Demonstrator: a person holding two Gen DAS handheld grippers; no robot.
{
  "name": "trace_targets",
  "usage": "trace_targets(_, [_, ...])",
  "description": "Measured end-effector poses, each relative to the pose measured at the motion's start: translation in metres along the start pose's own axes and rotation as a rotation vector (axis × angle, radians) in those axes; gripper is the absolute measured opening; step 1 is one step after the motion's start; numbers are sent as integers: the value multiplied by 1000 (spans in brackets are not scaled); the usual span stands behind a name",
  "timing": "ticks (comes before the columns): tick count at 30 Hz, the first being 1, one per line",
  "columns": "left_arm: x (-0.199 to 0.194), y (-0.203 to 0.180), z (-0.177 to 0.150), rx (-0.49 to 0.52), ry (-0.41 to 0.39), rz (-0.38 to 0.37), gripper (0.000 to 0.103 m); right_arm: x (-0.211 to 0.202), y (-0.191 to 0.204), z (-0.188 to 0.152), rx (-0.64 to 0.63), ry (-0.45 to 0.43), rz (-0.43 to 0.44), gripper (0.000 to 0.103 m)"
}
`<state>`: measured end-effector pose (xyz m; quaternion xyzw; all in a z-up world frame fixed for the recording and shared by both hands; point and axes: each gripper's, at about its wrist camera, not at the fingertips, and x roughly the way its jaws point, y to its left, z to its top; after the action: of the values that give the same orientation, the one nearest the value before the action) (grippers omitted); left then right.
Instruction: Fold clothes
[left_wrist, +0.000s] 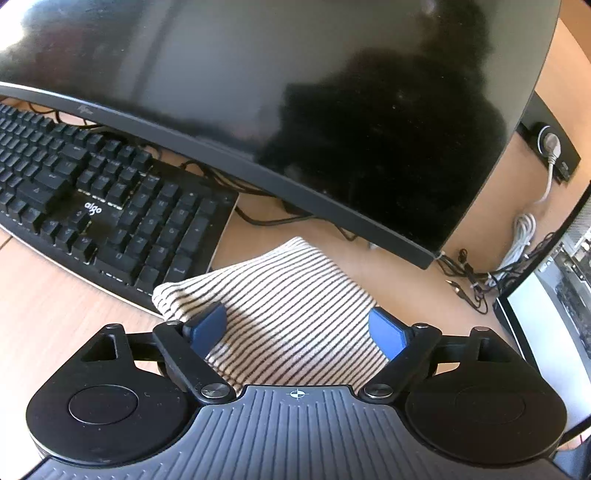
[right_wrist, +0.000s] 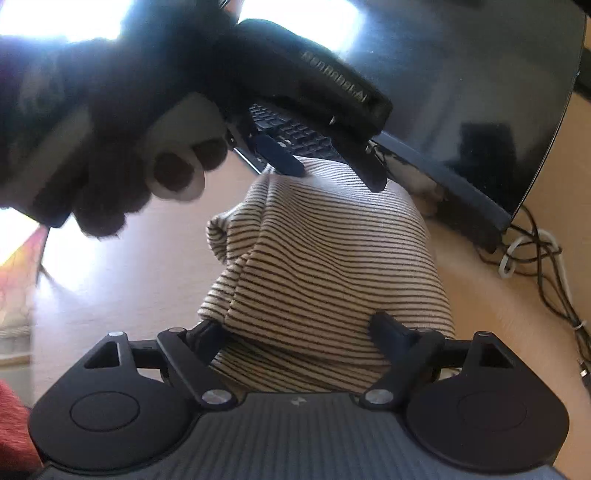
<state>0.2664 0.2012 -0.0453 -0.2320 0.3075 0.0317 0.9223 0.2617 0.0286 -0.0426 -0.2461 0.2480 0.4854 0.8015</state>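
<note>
Both grippers, left (left_wrist: 297, 328) and right (right_wrist: 299, 328), straddle the shirt (left_wrist: 288, 306) with jaws apart; pinch both layers evenly before folding away from the keyboard (left_wrist: 103, 206).

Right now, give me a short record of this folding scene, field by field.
garment: striped cloth, folded bundle on the wooden desk
left gripper: open, fingers straddling the cloth's near end
right gripper: open, over the cloth's opposite end
behind cloth: keyboard, dark monitor
cables: tangle right of monitor
</note>
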Motion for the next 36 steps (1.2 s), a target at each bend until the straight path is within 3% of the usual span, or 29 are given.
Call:
trace_targets(3, [-2,3,-1,-7,-6,-13,89,-28,-20,12,112,-67,63,85])
trace_targets(7, [-3,5,-2,-19,-7,-21,89,-44,-43,23,229,-151,31,85])
trace_targets(12, [-6,8,-4,-31,-5,-35,89,10,-27,4,196,63,-66,86])
trace_targets(15, [-5,9,-4,-10,1,-40,89,21,-20,2,109,55,-113,89])
trace_targets(22, [-2,8,-3,19,-13,-27,91,41,-43,4,114,41,-101,96])
trace_targets(24, [-5,2,-7,28,-33,7,91,41,-49,1,147,42,-100,103])
trace_targets(27, [-21,-11,-18,-4,-71,88,92,29,-54,0,185,32,-76,103])
trace_targets(28, [-30,-17,-24,-20,-92,109,97,21,-59,-3,201,12,-65,103])
trace_targets(30, [-49,-32,-39,-50,-141,168,98,4,-71,-10,231,-34,-44,103])
trace_targets(32, [-68,-51,-63,-75,-190,244,103,-11,-85,-23,257,-77,-37,103])
trace_targets(36, [-96,-94,-127,-96,-260,404,103,-34,-112,-56,290,-140,-35,103])
